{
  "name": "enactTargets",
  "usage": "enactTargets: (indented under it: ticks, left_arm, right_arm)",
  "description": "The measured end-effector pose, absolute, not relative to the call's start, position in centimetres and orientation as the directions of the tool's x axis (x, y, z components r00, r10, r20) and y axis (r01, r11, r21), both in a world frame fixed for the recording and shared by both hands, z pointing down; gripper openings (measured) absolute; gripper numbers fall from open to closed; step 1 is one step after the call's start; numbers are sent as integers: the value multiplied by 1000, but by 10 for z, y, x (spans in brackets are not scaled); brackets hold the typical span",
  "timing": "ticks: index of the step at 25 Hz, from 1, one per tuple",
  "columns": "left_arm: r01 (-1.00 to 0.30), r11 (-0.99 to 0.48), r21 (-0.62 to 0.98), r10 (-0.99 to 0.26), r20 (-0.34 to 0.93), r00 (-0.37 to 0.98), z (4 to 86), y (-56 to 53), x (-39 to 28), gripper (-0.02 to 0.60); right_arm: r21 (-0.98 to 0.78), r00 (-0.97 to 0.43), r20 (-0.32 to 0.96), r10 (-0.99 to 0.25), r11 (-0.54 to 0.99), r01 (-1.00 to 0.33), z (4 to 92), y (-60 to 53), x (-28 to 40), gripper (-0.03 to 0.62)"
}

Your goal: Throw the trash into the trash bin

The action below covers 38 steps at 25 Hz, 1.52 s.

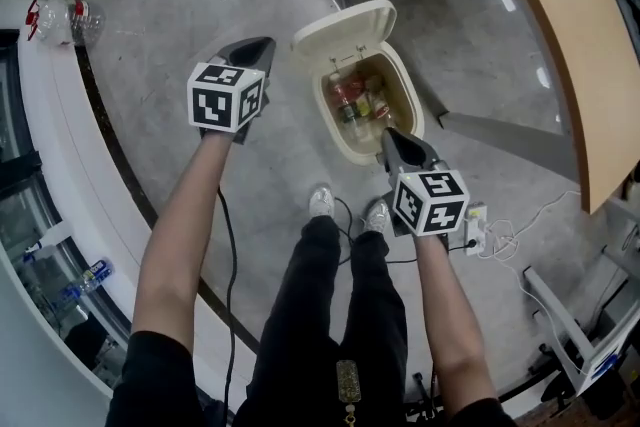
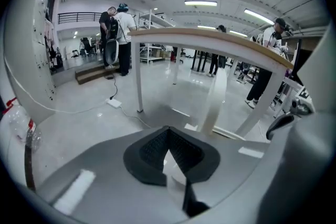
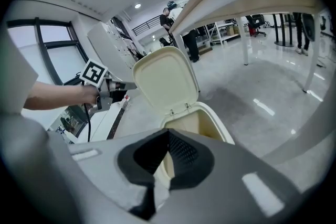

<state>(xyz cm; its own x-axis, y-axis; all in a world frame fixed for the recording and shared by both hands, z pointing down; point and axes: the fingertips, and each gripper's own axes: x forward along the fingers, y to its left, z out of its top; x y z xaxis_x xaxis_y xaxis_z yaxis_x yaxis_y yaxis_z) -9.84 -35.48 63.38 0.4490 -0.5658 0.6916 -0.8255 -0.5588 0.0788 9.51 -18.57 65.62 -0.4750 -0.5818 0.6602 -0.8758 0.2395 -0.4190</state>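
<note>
A cream trash bin [image 1: 400,85] stands on the grey floor with its lid [image 1: 345,27] flipped up. Inside lie several bottles and wrappers [image 1: 358,101]. My left gripper [image 1: 262,43] hangs left of the bin's lid, shut and holding nothing; in its own view the jaws [image 2: 169,129] meet, with only floor beyond them. My right gripper [image 1: 390,135] is over the bin's near rim, also shut and holding nothing. The right gripper view looks past the closed jaws [image 3: 169,132] at the bin's rim [image 3: 215,115] and raised lid [image 3: 165,81], with the left gripper [image 3: 128,86] beyond. A clear plastic bottle [image 1: 62,18] lies on the white ledge at the far left.
A wooden table [image 1: 560,45] with white legs [image 2: 137,76] curves along the right. A power strip [image 1: 477,228] with cables lies by my right foot. The white ledge [image 1: 45,125] runs along the left. People [image 2: 118,34] stand in the background.
</note>
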Motion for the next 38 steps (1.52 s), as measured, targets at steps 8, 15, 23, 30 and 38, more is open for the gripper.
enactTargets:
  ticks: [8,15,23,30,38]
  left_arm:
    - [-691,-687,225,-456,606,651,577,-379,-33,6]
    - [-556,-768,317,-280,615,737,578,-326,-1,6]
    - [-534,-759,372,-174,674,718,622,-250,25,5]
    - [-601,-697,391,-166,728,665,670,-211,32,6]
    - [-655,-669,349,-153,799,582,720,-182,43,6]
  right_arm:
    - [-389,-437,664,-607,219,-895,640,-185,103,2]
    - [-375,-405,639,-654,195,-906,625,-190,121,2]
    - [-286,-352,594,-723,219,-933,596,-210,142,2]
    - [-282,-403,672,-621,289,-915,643,-205,132,2]
    - [-282,-392,779,-489,285,-916,714,-184,138,2]
